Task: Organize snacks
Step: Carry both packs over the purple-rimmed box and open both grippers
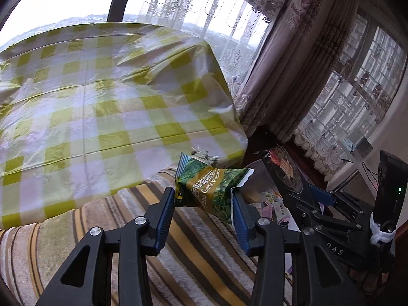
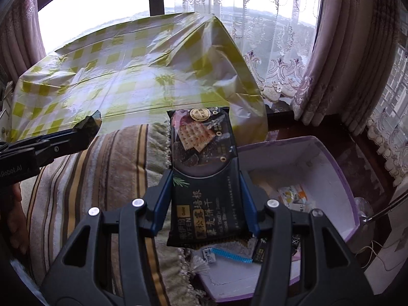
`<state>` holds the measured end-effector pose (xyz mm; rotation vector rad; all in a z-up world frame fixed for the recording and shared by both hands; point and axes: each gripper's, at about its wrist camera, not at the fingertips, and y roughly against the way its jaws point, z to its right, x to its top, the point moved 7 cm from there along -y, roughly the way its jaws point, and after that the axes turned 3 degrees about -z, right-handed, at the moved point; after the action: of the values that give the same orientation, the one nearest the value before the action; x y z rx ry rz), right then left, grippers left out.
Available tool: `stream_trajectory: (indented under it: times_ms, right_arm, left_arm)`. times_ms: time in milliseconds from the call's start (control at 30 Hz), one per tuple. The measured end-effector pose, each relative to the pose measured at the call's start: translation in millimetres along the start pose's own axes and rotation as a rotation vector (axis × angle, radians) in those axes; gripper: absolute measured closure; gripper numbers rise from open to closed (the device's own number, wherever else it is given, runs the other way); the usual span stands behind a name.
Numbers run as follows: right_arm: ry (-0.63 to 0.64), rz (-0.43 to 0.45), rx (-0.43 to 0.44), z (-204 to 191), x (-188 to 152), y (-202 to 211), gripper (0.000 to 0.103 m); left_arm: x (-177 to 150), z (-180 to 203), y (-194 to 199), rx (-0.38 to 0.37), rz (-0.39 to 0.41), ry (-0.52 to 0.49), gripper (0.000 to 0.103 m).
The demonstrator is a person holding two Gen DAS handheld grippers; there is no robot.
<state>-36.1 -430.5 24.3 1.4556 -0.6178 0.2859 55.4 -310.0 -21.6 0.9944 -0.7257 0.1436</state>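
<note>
My left gripper [image 1: 202,199] is shut on a green garlic-flavour pea packet [image 1: 214,188] and holds it in the air above a striped blanket [image 1: 178,250]. My right gripper [image 2: 205,188] is shut on a dark cracker packet [image 2: 204,168], held upright at the left edge of a white and purple box [image 2: 329,178]. The right gripper with its dark packet also shows in the left wrist view [image 1: 313,193]. The left gripper shows in the right wrist view [image 2: 86,127], at the left, with a bit of the green packet at its tip.
A table under a yellow-checked cloth [image 1: 102,97] lies ahead, past the blanket. The box holds several small snack packets [image 2: 293,196]. Lace curtains [image 2: 275,58] and windows stand behind. A dark wooden ledge [image 2: 362,153] runs to the right of the box.
</note>
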Motion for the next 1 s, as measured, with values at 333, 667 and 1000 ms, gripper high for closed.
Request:
stream_trajectory:
  times_ms: [333, 667, 1000]
  right_arm:
    - [-0.069, 0.017, -0.106, 52, -13, 13, 0.049]
    - [-0.121, -0.012, -0.198, 98, -23, 5, 0.049]
    - [-0.157, -0.019, -0.249, 122, -19, -2, 0.048]
  left_arm:
    - [-8, 59, -39, -0.053, -0.089, -0.131, 0.059]
    - [-14, 102, -73, -0.111, -0.166, -0.194, 0.059]
    - [-3, 111, -102, -0.140, -0.215, -0.147, 0.055]
